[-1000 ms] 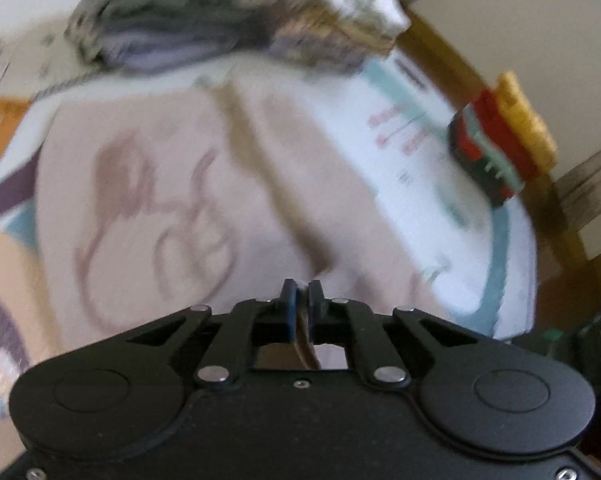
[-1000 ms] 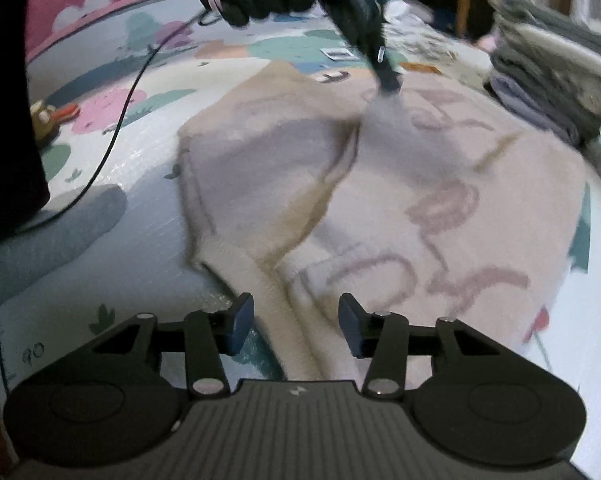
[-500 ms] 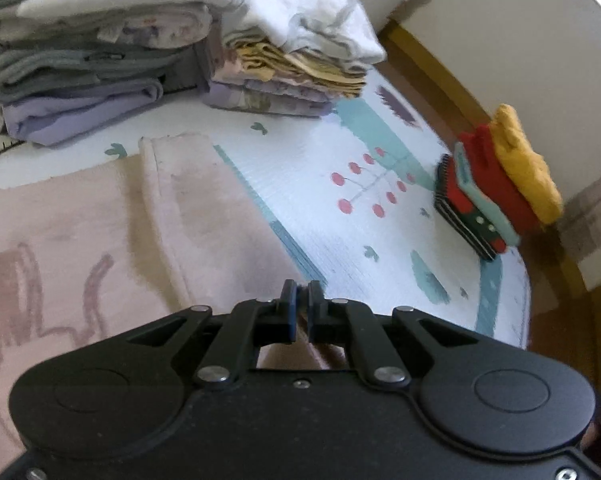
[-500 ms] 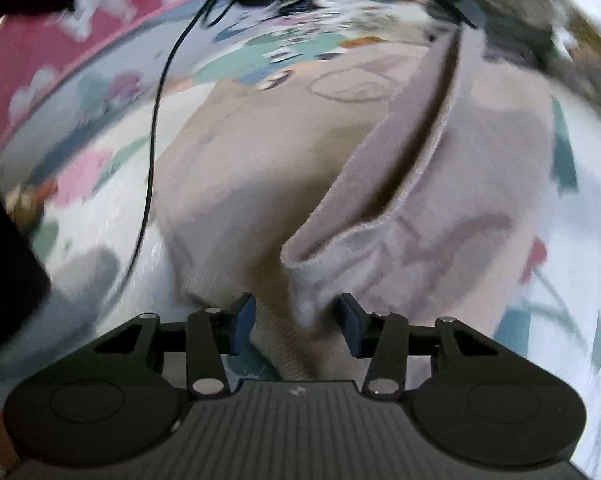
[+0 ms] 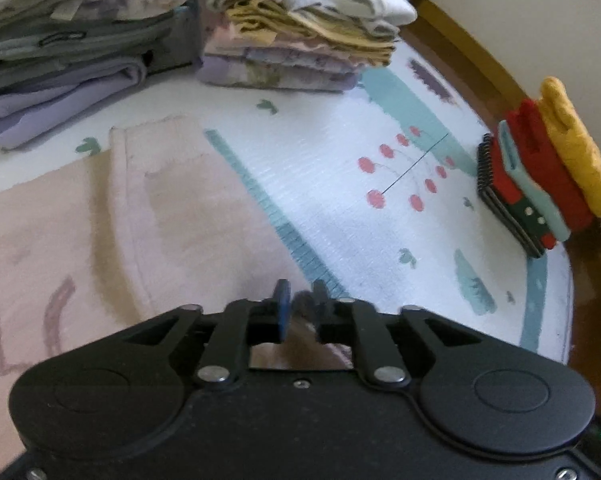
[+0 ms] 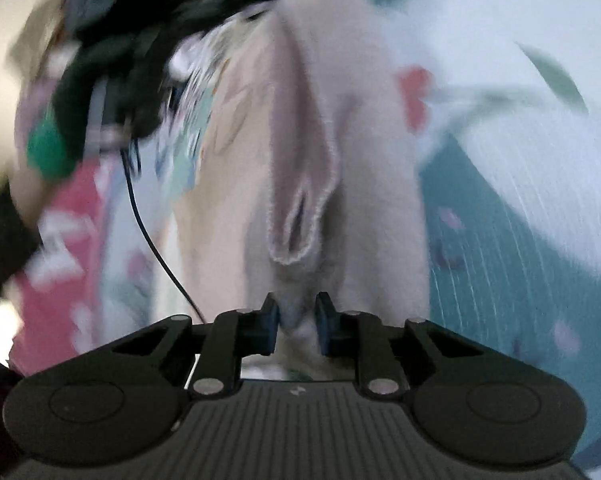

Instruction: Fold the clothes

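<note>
A pale pink sweater [image 5: 180, 208] with a drawn line pattern lies spread on a printed play mat [image 5: 340, 168]. My left gripper [image 5: 300, 300] hangs low over the sweater's right edge. Its jaws are opening and stand a little apart, with cloth showing below the gap and not pressed. In the blurred right wrist view the sweater [image 6: 364, 200] is gathered into upright folds. My right gripper [image 6: 296, 316] is closing, and a bunch of that cloth fills the space between its pads.
Two stacks of folded clothes [image 5: 60, 52] [image 5: 300, 40] stand at the mat's far side. A red, yellow and teal toy [image 5: 540, 176] sits at the mat's right rim beside wood floor. A blurred dark hand and a black cable [image 6: 148, 236] are left of the sweater.
The left gripper slid right across the sweater to its edge and its jaws parted. The right gripper rolled, dropped onto a raised fold of the sweater, and its jaws narrowed on it.
</note>
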Available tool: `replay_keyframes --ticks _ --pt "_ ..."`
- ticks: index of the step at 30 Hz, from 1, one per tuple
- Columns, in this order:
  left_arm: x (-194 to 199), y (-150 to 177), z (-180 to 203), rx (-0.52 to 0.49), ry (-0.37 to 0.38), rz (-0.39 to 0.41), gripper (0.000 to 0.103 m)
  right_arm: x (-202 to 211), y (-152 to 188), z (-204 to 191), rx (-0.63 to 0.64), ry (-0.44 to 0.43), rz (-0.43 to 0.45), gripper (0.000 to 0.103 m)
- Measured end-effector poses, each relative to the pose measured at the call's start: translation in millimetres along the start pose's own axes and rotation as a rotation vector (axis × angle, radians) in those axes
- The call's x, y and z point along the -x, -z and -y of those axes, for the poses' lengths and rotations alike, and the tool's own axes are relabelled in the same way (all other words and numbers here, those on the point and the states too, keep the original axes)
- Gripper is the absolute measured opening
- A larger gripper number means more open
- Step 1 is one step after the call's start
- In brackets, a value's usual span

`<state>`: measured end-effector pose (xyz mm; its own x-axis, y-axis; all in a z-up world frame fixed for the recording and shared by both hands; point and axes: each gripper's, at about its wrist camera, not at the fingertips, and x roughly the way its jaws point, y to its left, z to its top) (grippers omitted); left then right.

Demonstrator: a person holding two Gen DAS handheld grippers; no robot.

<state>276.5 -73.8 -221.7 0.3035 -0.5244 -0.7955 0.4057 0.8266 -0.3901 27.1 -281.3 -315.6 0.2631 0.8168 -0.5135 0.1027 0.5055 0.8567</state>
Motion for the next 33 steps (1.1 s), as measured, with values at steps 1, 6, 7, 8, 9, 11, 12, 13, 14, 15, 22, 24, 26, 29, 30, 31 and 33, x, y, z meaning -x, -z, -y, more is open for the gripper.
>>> replay_keyframes --ticks 1,6,7,8,9,11,12,13,14,15,22,24,26,29,30,31,33 --pt "8.0 -1.9 -1.0 -0.003 0.006 0.028 0.017 0.5 -0.4 9.4 -0.072 -0.026 0.005 0.021" --pt "47.8 12.5 -2.8 -0.145 0.011 0.063 0.018 2.7 4.3 24.3 -0.177 -0.068 0.020 0.021" --pt "48.6 18.9 -1.3 -0.167 0.017 0.050 0.018 1.9 5.3 26.0 -0.190 -0.072 0.023 0.020" --pt "48.6 25.4 0.3 -0.188 0.024 0.036 0.018 1.0 6.1 27.4 -0.201 -0.076 0.024 0.020" --pt "48.6 32.0 1.9 -0.209 0.031 0.022 0.018 0.1 6.9 28.7 -0.211 -0.080 0.025 0.020" --pt "43.3 43.3 6.4 -0.263 0.033 0.006 0.018 1.0 7.3 31.3 -0.224 -0.082 0.029 0.018" --pt "37.5 47.8 9.5 -0.297 0.027 0.004 0.018 1.0 8.0 31.9 -0.230 -0.082 0.029 0.018" --pt "31.6 52.3 12.5 -0.332 0.020 0.003 0.018 0.1 9.3 32.3 -0.237 -0.083 0.029 0.017" --pt "22.0 53.7 12.3 -0.345 -0.001 -0.002 0.018 -0.3 9.7 32.4 -0.239 -0.079 0.027 0.016" --pt "10.0 54.3 10.4 -0.346 -0.026 -0.026 0.017 -0.5 9.7 32.5 -0.240 -0.073 0.023 0.015" --pt "19.5 58.6 13.7 -0.393 -0.063 0.011 0.018 34.8 7.7 3.0 -0.019 0.023 0.013 0.022" --pt "35.6 66.1 22.1 -0.439 -0.056 0.040 0.018 52.1 10.4 -4.4 0.059 0.053 0.050 0.022" --pt "38.9 73.6 29.4 -0.470 -0.029 0.036 0.018 62.8 11.5 -15.9 0.163 0.082 0.098 0.022" --pt "30.7 82.5 40.0 -0.511 -0.008 0.021 0.018 50.7 6.9 -48.6 0.411 0.096 0.094 0.022" --pt "25.2 84.5 42.1 -0.524 -0.008 0.024 0.018 38.2 7.3 -63.8 0.537 0.115 0.075 0.023" --pt "18.8 85.7 41.5 -0.526 -0.025 0.021 0.018 25.7 9.7 -74.6 0.650 0.140 0.059 0.023" --pt "-0.3 88.3 32.7 -0.507 -0.098 -0.030 0.017 1.9 12.9 -81.6 0.809 0.207 0.029 0.022"
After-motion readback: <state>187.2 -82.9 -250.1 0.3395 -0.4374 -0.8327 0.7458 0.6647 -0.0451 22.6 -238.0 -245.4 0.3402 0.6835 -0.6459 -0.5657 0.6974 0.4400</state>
